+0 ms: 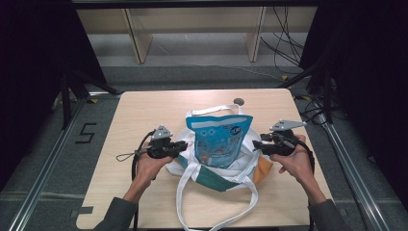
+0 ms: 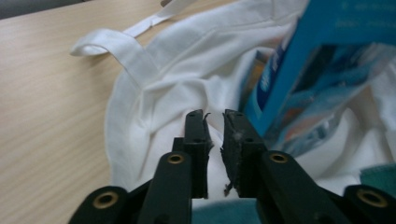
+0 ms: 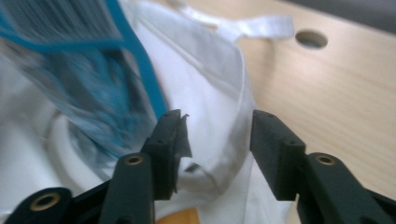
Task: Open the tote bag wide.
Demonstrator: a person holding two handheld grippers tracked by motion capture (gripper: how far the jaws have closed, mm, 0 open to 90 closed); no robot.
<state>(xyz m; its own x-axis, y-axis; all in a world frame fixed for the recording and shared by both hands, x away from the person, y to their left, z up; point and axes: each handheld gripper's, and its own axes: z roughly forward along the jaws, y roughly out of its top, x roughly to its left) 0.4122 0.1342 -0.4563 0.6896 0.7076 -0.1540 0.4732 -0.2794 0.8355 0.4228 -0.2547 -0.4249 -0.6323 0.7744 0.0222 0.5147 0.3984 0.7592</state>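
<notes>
The wooden table (image 1: 144, 110) is bearing a white tote bag (image 1: 192, 159), lying just before the person. A blue pouch (image 1: 219, 139) is standing upright in its mouth, partly inside. Judged step: bagging the pouch.

The left gripper (image 1: 180, 148) is sitting at the bag's left rim, jaws narrow with a slim gap, gripping nothing. The right gripper (image 1: 256, 144) is straddling the right rim, jaws half open, not pinching.

Next move calls for pinching both rims and lifting them around the pouch. The long straps (image 1: 185, 202) are trailing loose and may snag.
</notes>
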